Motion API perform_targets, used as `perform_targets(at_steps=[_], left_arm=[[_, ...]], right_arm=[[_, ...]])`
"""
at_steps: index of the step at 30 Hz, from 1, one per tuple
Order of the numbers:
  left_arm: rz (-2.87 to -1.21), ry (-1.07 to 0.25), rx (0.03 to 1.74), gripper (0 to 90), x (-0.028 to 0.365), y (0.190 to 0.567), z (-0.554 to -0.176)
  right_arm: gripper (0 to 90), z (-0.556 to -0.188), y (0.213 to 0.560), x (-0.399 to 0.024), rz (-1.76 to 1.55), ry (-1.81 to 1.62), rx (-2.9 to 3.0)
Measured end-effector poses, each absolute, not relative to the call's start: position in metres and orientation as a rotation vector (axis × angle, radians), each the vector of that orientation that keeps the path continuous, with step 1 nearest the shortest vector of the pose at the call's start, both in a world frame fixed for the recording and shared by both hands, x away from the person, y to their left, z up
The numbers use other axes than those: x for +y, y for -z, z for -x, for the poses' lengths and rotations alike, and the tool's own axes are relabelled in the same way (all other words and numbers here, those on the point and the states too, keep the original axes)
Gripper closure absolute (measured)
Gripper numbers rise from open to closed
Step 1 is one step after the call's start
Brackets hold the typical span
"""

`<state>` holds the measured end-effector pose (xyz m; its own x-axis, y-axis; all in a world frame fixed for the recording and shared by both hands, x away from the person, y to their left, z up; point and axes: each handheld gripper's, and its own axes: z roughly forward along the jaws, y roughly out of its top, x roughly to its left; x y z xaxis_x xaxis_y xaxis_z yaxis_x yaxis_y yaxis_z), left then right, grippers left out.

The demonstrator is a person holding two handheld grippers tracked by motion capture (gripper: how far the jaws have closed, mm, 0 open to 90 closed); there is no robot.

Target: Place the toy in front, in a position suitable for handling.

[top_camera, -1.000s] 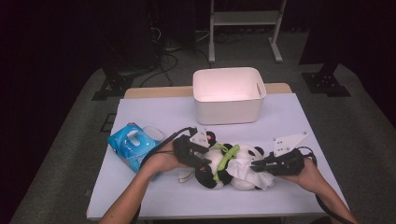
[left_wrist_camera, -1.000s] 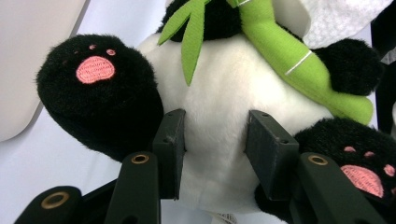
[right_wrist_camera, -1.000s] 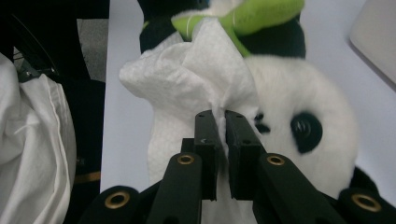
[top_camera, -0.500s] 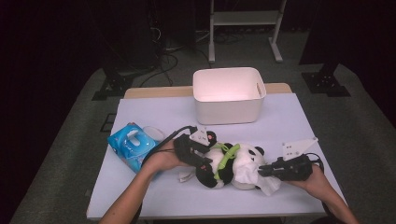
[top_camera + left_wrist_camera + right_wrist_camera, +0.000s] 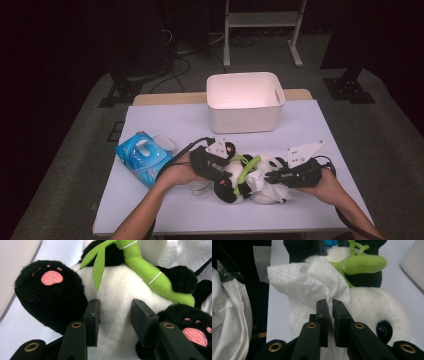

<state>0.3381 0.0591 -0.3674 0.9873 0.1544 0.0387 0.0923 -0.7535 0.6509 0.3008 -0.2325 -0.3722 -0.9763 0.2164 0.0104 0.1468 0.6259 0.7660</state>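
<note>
Two claws at work on one plush panda [image 5: 250, 182], lying at 6 o'clock on the counter [image 5: 165, 125].

Item 1, left claw [image 5: 216, 171]: jaws part open, pads pressed into the white belly fur between the two black paws, as the left gripper view shows; it pins the toy down.

Item 2, right claw [image 5: 331, 315]: jaws all but closed, pinching a white wet wipe [image 5: 307, 287] that drapes over the panda's body beside the green bamboo stalk [image 5: 362, 263].

Item 3, blue wipe pack [image 5: 142, 157]: at 9 o'clock of the panda, near it, flap up.

Item 4, white bin [image 5: 245, 100]: at 12 o'clock, well apart from the toy, nothing visible inside.

Progress, judged: wipe drawn and laid on the fur, toy steadied; the cleaning looks to be in hand. Left to do, most likely: finishing the wipe-down and putting away toy or wipe, perhaps into the bin.

Surface: pale lavender top, a wooden edge showing at the far side. Room: dark, grey carpet, cables and a metal stand [image 5: 262, 30] behind.
</note>
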Motion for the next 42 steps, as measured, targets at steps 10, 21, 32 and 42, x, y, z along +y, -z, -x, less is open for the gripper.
perform_targets(at_steps=[10,21,32,42], left_arm=[[-2.385,-0.065,0.093,58.7,0.015,0.37,-0.332],[-2.401,-0.101,0.091,55.9,0.021,0.366,-0.334],[-2.405,-0.115,0.087,56.8,0.017,0.369,-0.331],[-2.417,-0.134,0.073,56.1,0.021,0.365,-0.33]], right_arm=[[83.3,-0.296,0.369,-0.241,-0.309,-1.295,2.751],[83.2,-0.297,0.375,-0.243,-0.334,-1.233,2.79],[83.3,-0.293,0.359,-0.216,-0.216,-1.23,2.786],[68.9,-0.292,0.344,-0.207,-0.188,-1.201,2.797]])
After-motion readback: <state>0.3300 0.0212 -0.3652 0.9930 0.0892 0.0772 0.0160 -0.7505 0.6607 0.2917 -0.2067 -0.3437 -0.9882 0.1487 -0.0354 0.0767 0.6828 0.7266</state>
